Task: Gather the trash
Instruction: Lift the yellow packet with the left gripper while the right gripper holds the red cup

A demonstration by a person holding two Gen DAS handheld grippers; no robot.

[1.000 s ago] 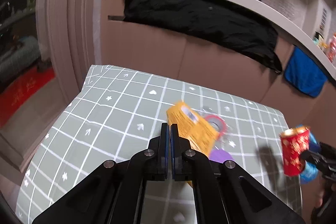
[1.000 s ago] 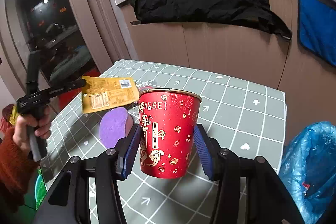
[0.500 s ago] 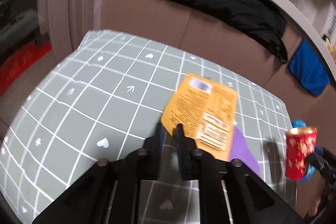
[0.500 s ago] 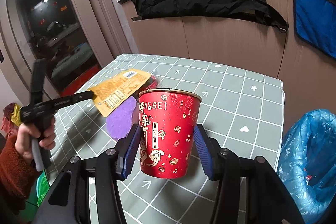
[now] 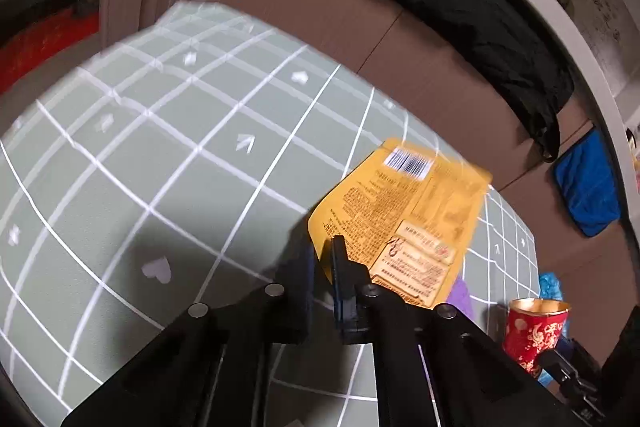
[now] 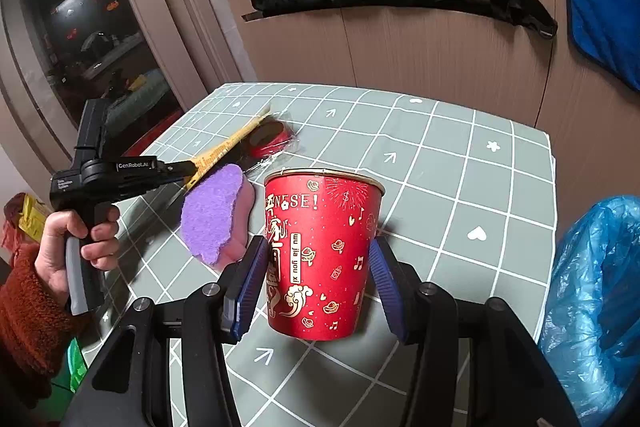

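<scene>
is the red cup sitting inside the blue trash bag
No, the red cup is gripped between the right tongs above the table, left of the blue bag.

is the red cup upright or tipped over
Upright: the red cup stands rim up, base down, between the right gripper pads.

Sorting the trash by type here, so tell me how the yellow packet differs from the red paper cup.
The yellow packet is flat, thin and printed with a barcode; the red paper cup is a round, upright tub with gold patterns. The packet is caught by one corner in the left gripper, whose jaws are closing; the cup sits between the wide-set jaws of the right gripper. Both are off the table.
</scene>
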